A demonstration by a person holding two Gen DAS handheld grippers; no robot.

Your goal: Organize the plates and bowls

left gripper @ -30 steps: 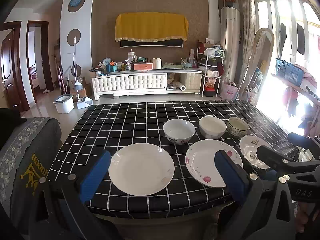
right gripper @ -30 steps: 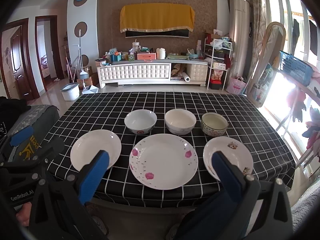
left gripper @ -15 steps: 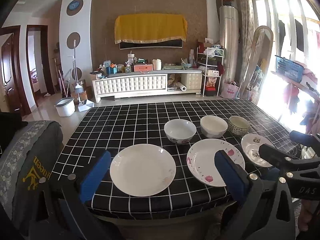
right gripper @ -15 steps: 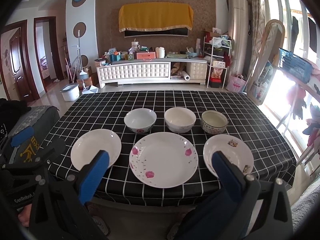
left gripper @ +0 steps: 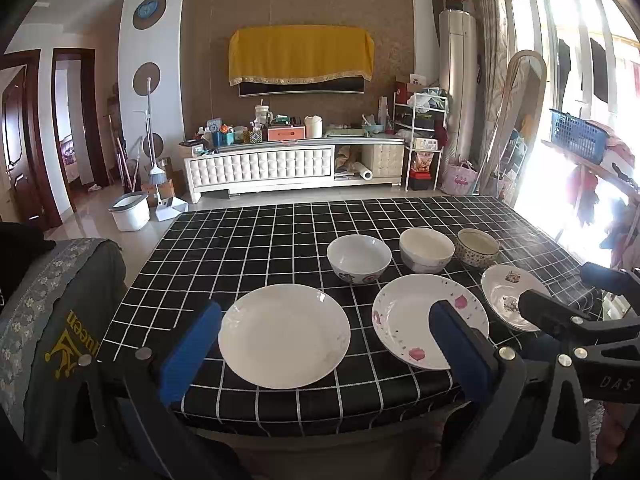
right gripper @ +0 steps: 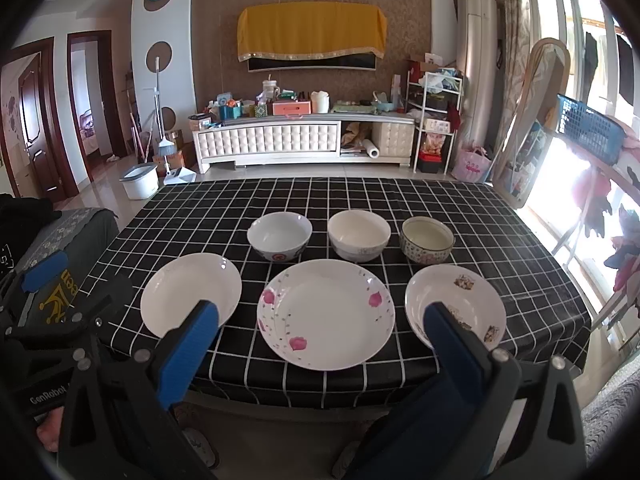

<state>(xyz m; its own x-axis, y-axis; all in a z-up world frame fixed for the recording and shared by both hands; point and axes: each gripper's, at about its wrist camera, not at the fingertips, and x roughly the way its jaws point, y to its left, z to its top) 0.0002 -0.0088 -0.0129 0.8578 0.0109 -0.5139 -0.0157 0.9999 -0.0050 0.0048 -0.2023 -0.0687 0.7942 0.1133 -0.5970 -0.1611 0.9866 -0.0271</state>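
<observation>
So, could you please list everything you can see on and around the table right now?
plain plate: one, white, front row left
flowered plate: one, white with pink petals, front row middle
small plate: one, white with small pictures, front row right
white bowl: one, back row left
cream bowl: one, back row middle
patterned bowl: one, dotted outside, back row right
tablecloth: one, black with white grid, over the table
TV cabinet: one, white, at the far wall
left tool: one, blue pads, open, facing the plain plate
right tool: one, blue pads, open, facing the flowered plate
</observation>
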